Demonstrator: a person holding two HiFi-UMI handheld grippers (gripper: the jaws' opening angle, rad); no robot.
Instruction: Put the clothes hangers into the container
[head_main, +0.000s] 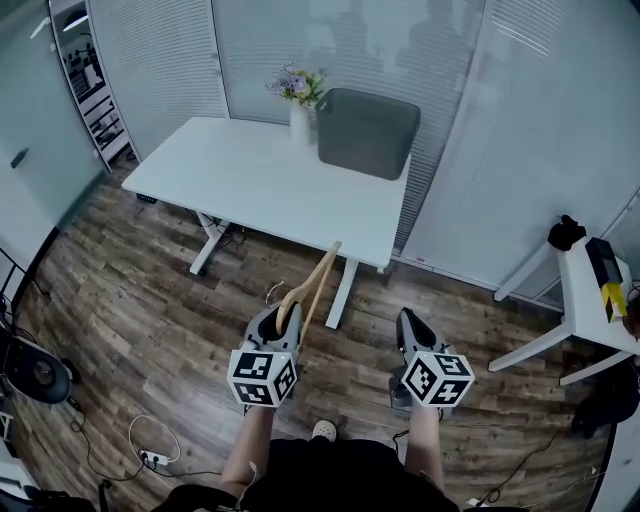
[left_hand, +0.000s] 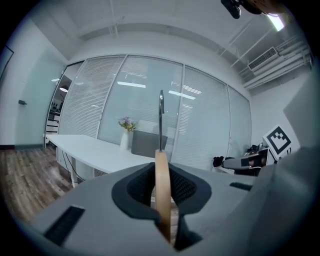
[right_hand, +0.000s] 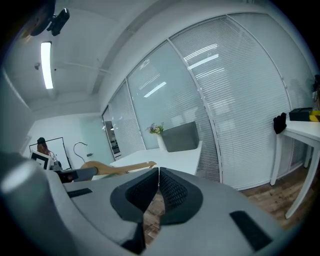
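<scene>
The long white rectangular table (head_main: 250, 180) stands well ahead. The grey soft-sided container (head_main: 367, 132) sits at its far edge. The left gripper (head_main: 281, 316) is clamped on the thin wood of a light wooden clothes hanger (head_main: 313, 282), which juts forward over the floor. Held so narrowly, the hanger could pivot or slip, and its free end could knock the white vase of flowers (head_main: 300, 120) just beside the container. The right gripper (head_main: 410, 322) has its jaws together, with nothing between them.
</scene>
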